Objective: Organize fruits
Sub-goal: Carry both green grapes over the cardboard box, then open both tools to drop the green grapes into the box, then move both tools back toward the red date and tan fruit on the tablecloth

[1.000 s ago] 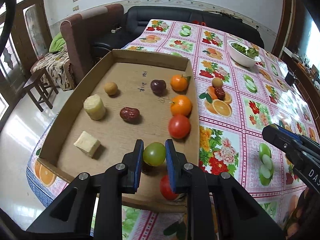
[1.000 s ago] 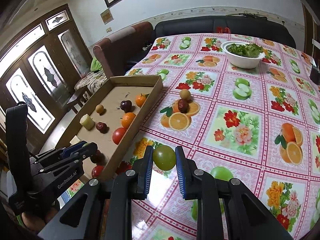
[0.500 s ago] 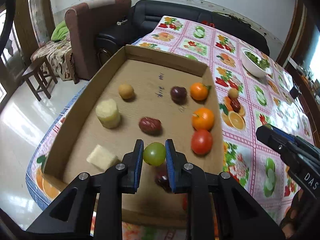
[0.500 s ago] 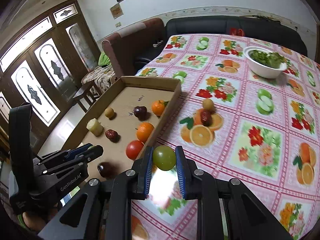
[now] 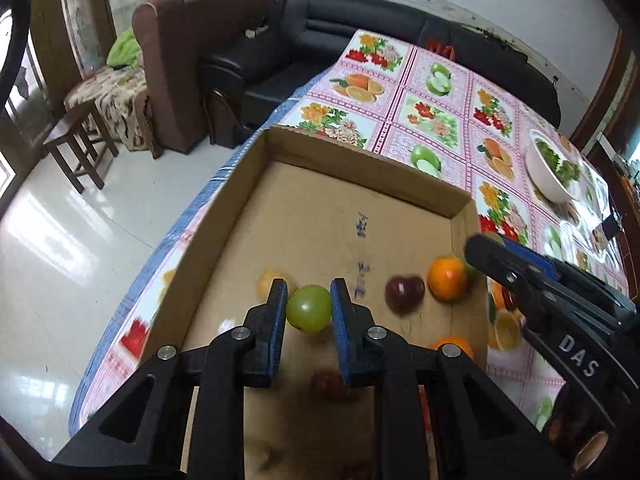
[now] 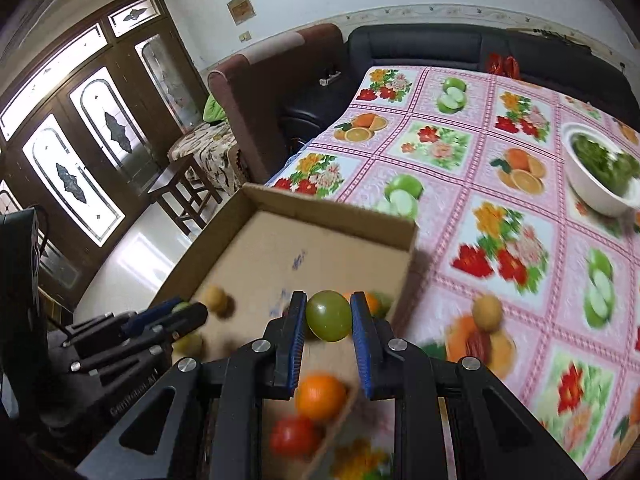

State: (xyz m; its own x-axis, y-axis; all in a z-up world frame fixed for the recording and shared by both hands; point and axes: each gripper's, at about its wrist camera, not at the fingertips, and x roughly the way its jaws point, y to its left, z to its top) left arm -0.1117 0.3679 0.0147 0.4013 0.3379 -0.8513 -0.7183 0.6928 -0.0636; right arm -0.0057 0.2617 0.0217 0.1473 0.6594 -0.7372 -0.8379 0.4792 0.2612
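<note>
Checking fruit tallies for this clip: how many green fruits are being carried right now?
2. One green fruit is clamped in the left gripper over the cardboard box; another green fruit is clamped in the right gripper above the box's edge. Blur may hide more.

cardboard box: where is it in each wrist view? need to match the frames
Left wrist: cardboard box fills the centre, its far right corner at upper right, behind the left gripper shut on a green fruit.
Right wrist: cardboard box left of centre, running to the bottom edge.
Shared landmark: white bowl of greens on the tablecloth.
</note>
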